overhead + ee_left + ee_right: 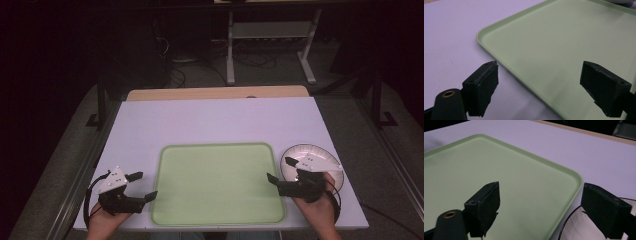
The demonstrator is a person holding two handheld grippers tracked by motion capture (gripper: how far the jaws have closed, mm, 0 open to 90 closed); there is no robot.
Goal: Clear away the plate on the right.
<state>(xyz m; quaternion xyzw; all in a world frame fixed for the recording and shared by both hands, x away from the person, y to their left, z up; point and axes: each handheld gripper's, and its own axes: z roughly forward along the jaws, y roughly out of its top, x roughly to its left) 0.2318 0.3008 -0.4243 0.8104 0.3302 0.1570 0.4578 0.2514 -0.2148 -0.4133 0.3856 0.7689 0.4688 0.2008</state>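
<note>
A pale green tray lies bare at the front middle of the white table. My left gripper rests by the tray's left edge, held in a hand, jaws wide open with nothing between them; in the left gripper view they straddle the tray's rim. My right gripper sits at the tray's right edge, also open and holding nothing. It hovers over a white paper plate that stands just right of the tray. In the right gripper view the plate shows at the bottom, beside the tray.
A wooden strip runs along the table's far edge. Beyond it are a white desk frame and cables on a dark floor. Metal rails flank the table's sides.
</note>
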